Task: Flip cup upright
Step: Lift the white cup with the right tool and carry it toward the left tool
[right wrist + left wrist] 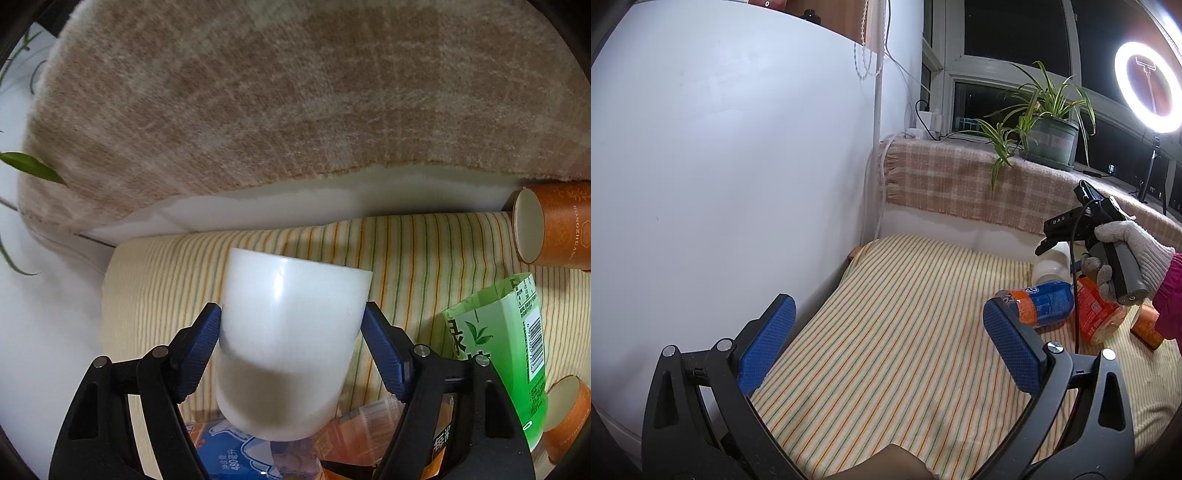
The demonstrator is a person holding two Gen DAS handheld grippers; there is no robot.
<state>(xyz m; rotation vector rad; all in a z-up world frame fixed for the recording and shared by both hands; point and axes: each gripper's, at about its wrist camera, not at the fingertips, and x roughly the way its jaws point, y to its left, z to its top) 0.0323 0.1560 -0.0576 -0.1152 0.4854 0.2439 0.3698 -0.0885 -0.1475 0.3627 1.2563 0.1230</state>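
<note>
The left gripper (886, 339) shows first in the left wrist view, its blue pads (768, 339) spread wide with nothing between them, hovering over the striped cloth (905, 295). Beyond its right pad lies a blue-and-orange bottle (1041, 302) on its side, and just behind that an orange-labelled bottle (1097, 314). Further back, the right gripper (1067, 236) is in a gloved hand (1126, 258), and the white cup (1052, 264) sits right below its black nose, near the far edge of the cloth. From this angle you cannot tell how the right jaws stand. A potted plant (1049, 129) stands on the plaid blanket (960, 181) covering the sill, and a ring light (1148, 86) glows at the right.

Over to the right wrist view, and here it is clear: the right gripper (291, 343) is pinching the white cup (288, 343), one blue pad (199, 350) pressed on each side of its wall. The cup fills the centre between the fingers, its flat closed end pointing away and upward, its wider end nearer the camera, slightly tilted. Under it peek the blue-and-orange bottle (229, 454) and the orange-labelled bottle (362, 432). A green tea bottle (509, 350) lies to the right, with an orange paper cup (550, 229) on its side at the cloth's far corner, and another orange paper cup (565, 417) lower right.
</note>
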